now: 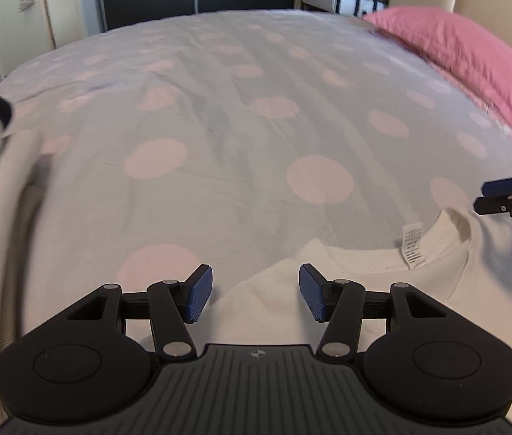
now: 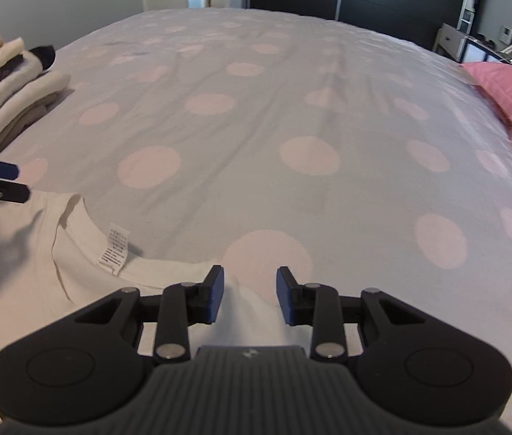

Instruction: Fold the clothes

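Here we have a white T-shirt point(image 1: 328, 311) spread flat on the bed point(image 1: 237, 127), its neck end toward the middle of the mattress and the care label point(image 2: 114, 248) lying turned out at the collar point(image 1: 444, 239), which suggests to us that it sits ready for a fold not yet begun. We hold the left tongs point(image 1: 256, 297) low over one shoulder of the shirt, blue pads point(image 1: 198, 299) wide apart and gripping nothing, the fabric showing in the gap between them. The right tongs point(image 2: 250, 295) sit over the opposite shoulder, right at the shirt's top edge, also parted and empty, though with a somewhat narrower gap. Both tools point forward along the bed, roughly level with each other on either side of the collar, and each one appears at the margin of the other's view, so we judge they are posed as a symmetric pair to take the two shoulders together. Whether the pads touch the cloth we cannot tell. Off to the left a stack of folded clothes point(image 2: 5, 87) rests on the duvet, probably where finished pieces go, and a pink pillow point(image 1: 466, 61) lies on the right side, well clear of the shirt.
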